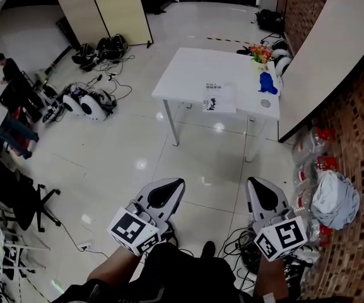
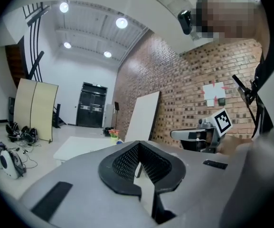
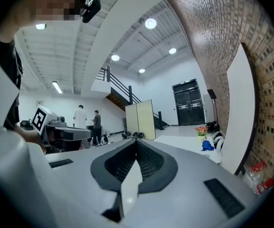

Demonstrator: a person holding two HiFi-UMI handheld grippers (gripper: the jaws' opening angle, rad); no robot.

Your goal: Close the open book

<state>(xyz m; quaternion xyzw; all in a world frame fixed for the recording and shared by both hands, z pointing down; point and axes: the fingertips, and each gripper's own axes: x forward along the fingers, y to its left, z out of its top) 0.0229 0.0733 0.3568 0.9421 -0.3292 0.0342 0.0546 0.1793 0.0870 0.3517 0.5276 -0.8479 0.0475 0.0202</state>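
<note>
The open book (image 1: pixel 219 98) lies flat near the front edge of a white table (image 1: pixel 188 74), far ahead of me across the floor. Both grippers are held low and close to my body, well short of the table. The left gripper (image 1: pixel 175 183) (image 2: pixel 137 144) has its jaws together with nothing between them. So does the right gripper (image 1: pixel 255 183) (image 3: pixel 137 140). Each gripper view shows the other gripper off to its side. The book does not show in either gripper view, only the table (image 2: pixel 80 146) (image 3: pixel 189 139).
A blue object (image 1: pixel 267 83), flowers (image 1: pixel 260 53) and a small disc (image 1: pixel 265 103) sit on the table's right side. A white board (image 1: pixel 333 55) leans on the brick wall at right, with bags (image 1: pixel 333 197) below. Cables (image 1: pixel 238 238) lie by my feet; a person (image 1: pixel 8 68) and gear stand at left.
</note>
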